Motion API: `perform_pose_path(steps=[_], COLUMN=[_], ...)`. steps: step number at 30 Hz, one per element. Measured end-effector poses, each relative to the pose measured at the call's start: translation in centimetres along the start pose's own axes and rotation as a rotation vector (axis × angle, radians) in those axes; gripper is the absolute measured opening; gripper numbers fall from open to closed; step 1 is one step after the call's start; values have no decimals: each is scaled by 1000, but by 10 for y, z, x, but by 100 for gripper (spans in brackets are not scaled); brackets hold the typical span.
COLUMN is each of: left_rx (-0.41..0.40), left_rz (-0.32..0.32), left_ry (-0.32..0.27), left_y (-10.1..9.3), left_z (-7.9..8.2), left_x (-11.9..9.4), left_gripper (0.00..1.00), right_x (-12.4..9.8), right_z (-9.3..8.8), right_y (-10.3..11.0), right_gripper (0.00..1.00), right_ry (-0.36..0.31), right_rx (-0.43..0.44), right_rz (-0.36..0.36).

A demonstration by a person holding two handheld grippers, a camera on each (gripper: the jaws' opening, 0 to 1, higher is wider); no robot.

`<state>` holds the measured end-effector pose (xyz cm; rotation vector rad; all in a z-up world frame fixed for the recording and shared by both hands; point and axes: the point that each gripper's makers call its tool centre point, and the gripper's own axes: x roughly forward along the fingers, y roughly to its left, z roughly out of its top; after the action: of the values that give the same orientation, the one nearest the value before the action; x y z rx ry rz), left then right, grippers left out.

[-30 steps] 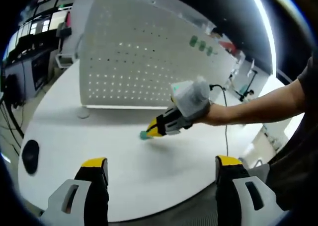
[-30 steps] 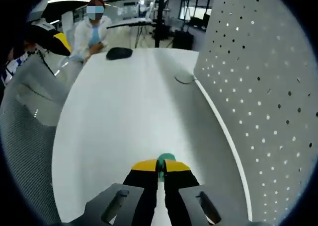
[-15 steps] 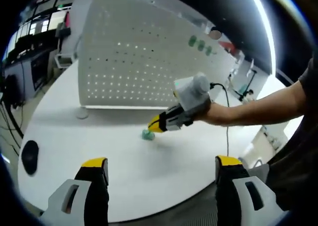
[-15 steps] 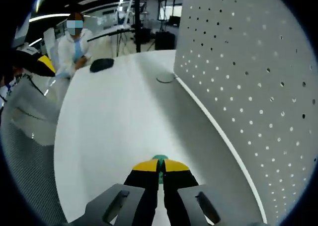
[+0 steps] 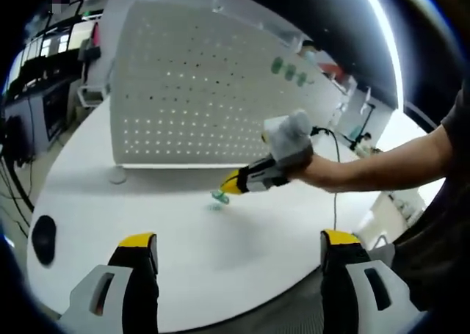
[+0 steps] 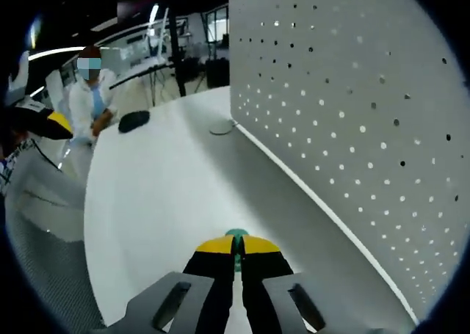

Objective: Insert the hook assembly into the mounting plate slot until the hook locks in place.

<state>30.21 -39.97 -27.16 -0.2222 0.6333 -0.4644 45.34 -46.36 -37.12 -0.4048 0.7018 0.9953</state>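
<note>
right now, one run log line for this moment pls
right gripper: shut on green hook, held above white table | left gripper: open, holding nothing | pegboard: upright, green hook not yet inserted

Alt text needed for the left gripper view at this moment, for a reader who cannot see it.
The right gripper, held by a person's hand, grips a small green hook just above a white table, in front of an upright white pegboard. The left gripper stands open in the foreground, holding nothing.
</note>
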Motion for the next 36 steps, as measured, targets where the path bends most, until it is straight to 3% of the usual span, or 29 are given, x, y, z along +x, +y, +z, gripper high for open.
perform_pose_path(steps=[8, 15, 19, 24, 25, 28, 33, 36], left_rx=[16, 40, 43, 49, 49, 35, 14, -62], left_rz=[-15, -26, -23, -32, -43, -67, -95, -159], left_ry=[-12, -17, -30, -35, -32, -28, -36, -72], left_y=[-6, -11, -13, -17, -20, -23, -27, -38], left_z=[7, 16, 22, 26, 26, 27, 31, 37], left_x=[2, 2, 2, 3, 4, 7, 12, 14], left_gripper=[95, 95, 94, 93, 93, 92, 89, 82], right_x=[-37, -76, -95, -114, -118, -128, -145, -154], right_z=[19, 41, 46, 50, 51, 53, 56, 60], right_y=[-7, -8, -3, 7, 10, 18, 34, 44], right_gripper=[0, 0, 0, 0, 0, 0, 0, 0], right_ry=[-103, -236, -278, -332, -347, -402, -443, -476], right_rx=[62, 142, 111, 143, 156, 310, 330, 347], right_rz=[-51, -100, -137, -147, -146, -110, -105, -99])
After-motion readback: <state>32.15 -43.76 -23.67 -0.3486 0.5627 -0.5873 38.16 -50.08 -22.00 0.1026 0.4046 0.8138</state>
